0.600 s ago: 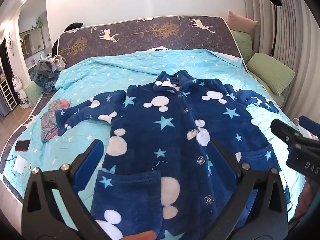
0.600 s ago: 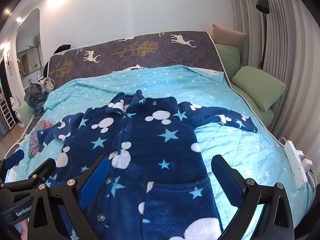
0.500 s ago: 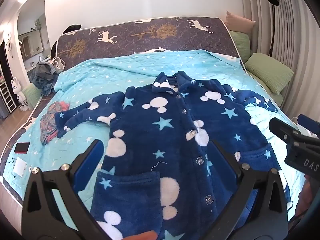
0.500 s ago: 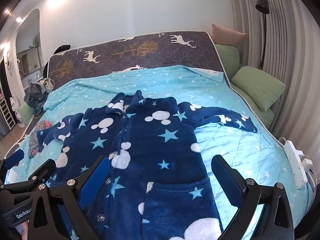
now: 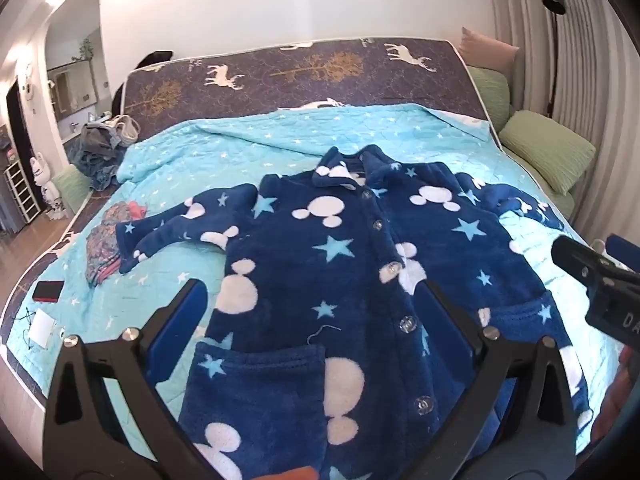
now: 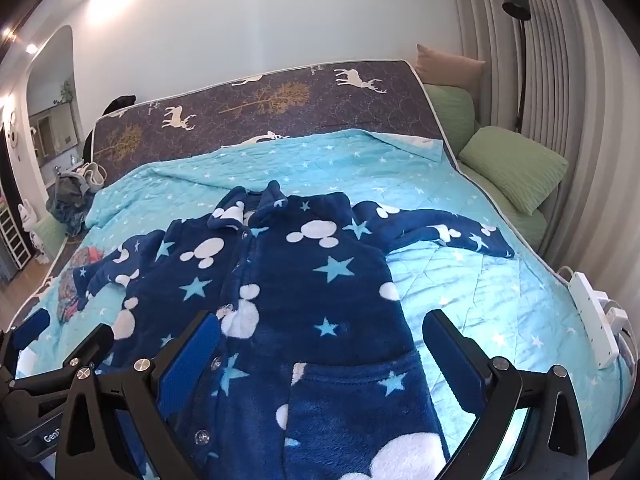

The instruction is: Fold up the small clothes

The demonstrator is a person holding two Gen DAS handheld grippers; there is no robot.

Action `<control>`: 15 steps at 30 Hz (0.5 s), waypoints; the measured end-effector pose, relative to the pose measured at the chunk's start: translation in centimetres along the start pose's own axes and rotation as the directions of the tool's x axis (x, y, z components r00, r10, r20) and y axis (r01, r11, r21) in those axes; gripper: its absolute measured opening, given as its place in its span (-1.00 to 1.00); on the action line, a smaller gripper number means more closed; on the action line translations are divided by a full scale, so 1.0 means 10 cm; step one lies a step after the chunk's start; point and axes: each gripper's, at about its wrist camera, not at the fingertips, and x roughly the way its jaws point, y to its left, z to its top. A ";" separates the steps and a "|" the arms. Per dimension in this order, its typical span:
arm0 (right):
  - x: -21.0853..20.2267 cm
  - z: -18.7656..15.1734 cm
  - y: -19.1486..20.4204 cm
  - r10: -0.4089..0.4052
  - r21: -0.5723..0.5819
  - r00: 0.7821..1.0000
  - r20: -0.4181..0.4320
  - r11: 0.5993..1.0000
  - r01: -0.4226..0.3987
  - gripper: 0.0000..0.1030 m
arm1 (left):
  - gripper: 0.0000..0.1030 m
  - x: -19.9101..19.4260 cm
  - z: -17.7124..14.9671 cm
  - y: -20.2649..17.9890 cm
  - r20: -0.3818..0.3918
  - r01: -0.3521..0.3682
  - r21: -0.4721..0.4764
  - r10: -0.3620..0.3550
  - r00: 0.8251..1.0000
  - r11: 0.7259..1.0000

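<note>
left wrist view: a navy fleece robe [image 5: 340, 280] lies buttoned and flat on the turquoise quilt [image 5: 240, 152], both sleeves out. left gripper [image 5: 312, 316] and right gripper [image 6: 320, 344] hover, fingers spread, empty. best bet: pinch one sleeve cuff, fold inward. barely any change from half a second earlier.

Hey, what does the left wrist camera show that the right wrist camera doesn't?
Only the left wrist view shows a red phone and a white card at the bed's edge. Only the right wrist view shows a white power strip. Both show the navy fleece jacket spread buttoned on the turquoise quilt, with the left gripper and right gripper open above its hem.
</note>
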 end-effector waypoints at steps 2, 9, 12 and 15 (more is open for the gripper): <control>0.00 0.00 -0.01 0.005 0.003 1.000 -0.010 1.000 -0.005 1.00 | 0.99 0.02 0.00 0.03 -0.004 0.005 -0.021 -0.005 1.000 1.000; 0.05 -0.05 0.03 0.007 0.000 1.000 -0.031 1.000 -0.007 1.00 | 0.99 0.06 -0.05 0.00 -0.044 0.039 -0.015 -0.040 0.998 0.999; 0.05 -0.05 0.04 0.009 0.000 0.999 -0.035 1.000 -0.009 1.00 | 0.99 0.10 -0.04 0.01 -0.082 0.058 -0.030 -0.061 0.995 0.998; 0.05 -0.06 0.04 0.005 -0.001 0.999 -0.035 1.000 -0.005 1.00 | 0.99 0.13 -0.05 0.00 -0.093 0.028 -0.015 -0.030 0.995 0.999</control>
